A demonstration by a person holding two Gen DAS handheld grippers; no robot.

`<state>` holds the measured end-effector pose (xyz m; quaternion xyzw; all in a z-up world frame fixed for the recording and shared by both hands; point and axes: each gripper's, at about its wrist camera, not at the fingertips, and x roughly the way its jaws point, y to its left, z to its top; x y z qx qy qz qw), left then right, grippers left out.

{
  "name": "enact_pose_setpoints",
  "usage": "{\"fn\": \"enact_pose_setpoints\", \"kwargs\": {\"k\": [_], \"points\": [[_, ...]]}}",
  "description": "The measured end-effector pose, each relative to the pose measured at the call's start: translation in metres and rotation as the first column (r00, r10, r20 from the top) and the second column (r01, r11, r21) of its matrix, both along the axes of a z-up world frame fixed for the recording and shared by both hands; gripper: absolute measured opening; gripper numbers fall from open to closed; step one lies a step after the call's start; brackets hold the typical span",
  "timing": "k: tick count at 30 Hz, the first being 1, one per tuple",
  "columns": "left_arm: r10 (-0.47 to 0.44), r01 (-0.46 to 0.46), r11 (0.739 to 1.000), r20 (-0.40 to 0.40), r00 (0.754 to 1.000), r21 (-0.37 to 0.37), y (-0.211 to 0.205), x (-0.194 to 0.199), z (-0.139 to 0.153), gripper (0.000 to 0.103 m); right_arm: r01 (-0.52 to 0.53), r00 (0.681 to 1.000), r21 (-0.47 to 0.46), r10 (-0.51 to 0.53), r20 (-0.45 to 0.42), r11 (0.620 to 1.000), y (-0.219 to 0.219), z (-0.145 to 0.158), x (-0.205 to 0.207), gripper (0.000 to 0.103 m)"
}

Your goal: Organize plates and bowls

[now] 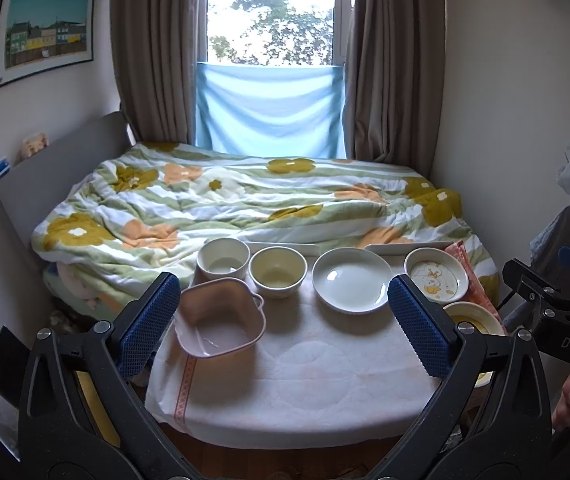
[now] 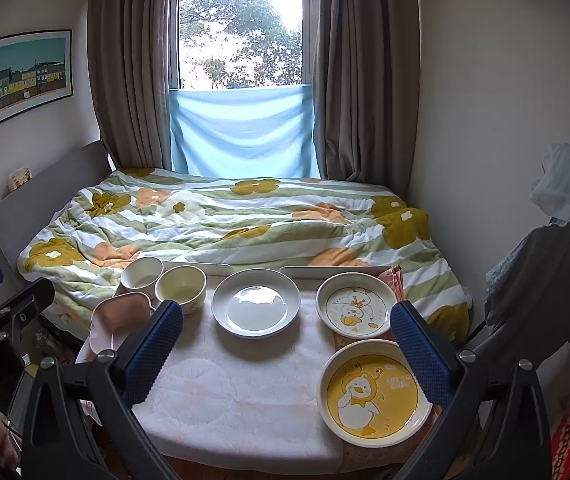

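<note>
Left gripper (image 1: 283, 322): held wide apart and empty, its blue ribbed pads raised over the near part of the white quilted cloth-covered table (image 1: 305, 380).
Right gripper (image 2: 285, 344): likewise spread wide, nothing between the pads, raised over the same table.
Landmark: the plain white round ceramic plate (image 2: 255, 307), lying flat at the middle of the row of dishes.
Near right of landmark: a yellow round plate with a white duck drawing (image 2: 373, 392), seen lying flat just beside the right gripper's right pad (image 2: 421, 356).
Right of landmark: a white round plate with a duck and yellow accents (image 2: 353, 308), farther back than the yellow plate, resting on an orange patterned cloth (image 2: 393, 280).
Near left of landmark: a pink squarish plastic bowl with scalloped handles (image 1: 221, 320), just beside the left gripper's left pad (image 1: 149, 320).
Left of landmark: a cream round ceramic bowl (image 1: 278, 272), and beyond it a white round cup-like bowl (image 1: 223, 259), both upright.
Deciding relation: the plates are judged nearer the right gripper and the bowls nearer the left; the yellow plate lies forward and to the right of the right gripper.
View difference: the yellow plate is shown whole only in the right wrist view; in the left wrist view it is mostly hidden behind a pad, while the pink bowl's interior is shown only there.
Beyond the table: a bed with a flowered quilt (image 1: 245, 200).
</note>
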<state>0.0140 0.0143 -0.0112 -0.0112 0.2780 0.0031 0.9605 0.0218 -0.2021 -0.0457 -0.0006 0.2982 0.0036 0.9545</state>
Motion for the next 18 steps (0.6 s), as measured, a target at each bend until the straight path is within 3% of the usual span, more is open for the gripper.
{"fn": "enact_pose_setpoints", "kwargs": {"k": [18], "points": [[0.004,-0.004,1.000,0.001,1.000,0.006,0.0067,0.0036,-0.0002,0.103,-0.003,1.000,-0.003,0.003,-0.003,1.000,0.0024,-0.0005,0.0017,0.103]]}}
